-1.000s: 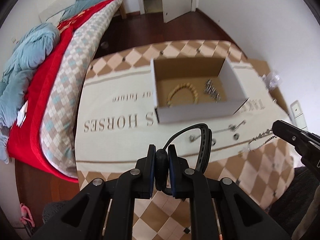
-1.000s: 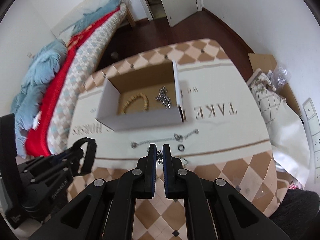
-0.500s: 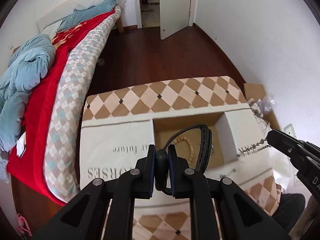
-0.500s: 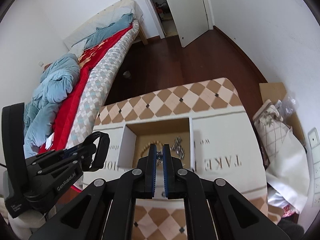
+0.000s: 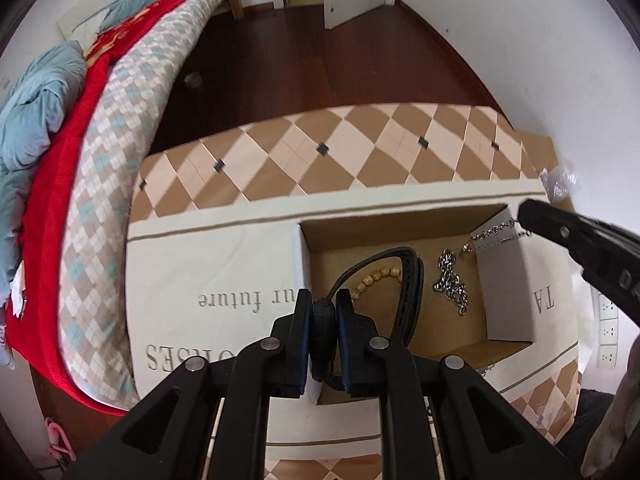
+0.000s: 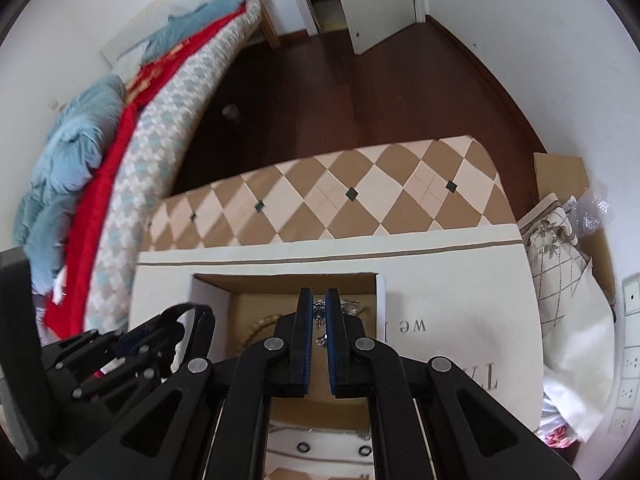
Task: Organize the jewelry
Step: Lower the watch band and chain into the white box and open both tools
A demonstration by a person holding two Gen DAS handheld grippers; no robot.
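An open cardboard box (image 5: 505, 292) stands on the cloth-covered table (image 5: 224, 264). It holds a wooden bead bracelet (image 5: 378, 278) and a silver chain (image 5: 450, 286). My left gripper (image 5: 324, 308) is shut on a black strap (image 5: 412, 292) and holds it over the box. My right gripper (image 6: 319, 308) is shut on a thin silver chain (image 5: 494, 232) that hangs over the box's right wall. The box also shows in the right wrist view (image 6: 380, 300), below the fingers.
Small rings (image 6: 303, 447) lie on the cloth in front of the box. A bed with red and blue covers (image 5: 60, 152) runs along the left. A cardboard carton and bags (image 6: 568, 216) sit against the right wall. Dark wood floor lies beyond the table.
Both grippers have moved forward and down over the box, each still holding its piece. The box now sits right under the fingers.
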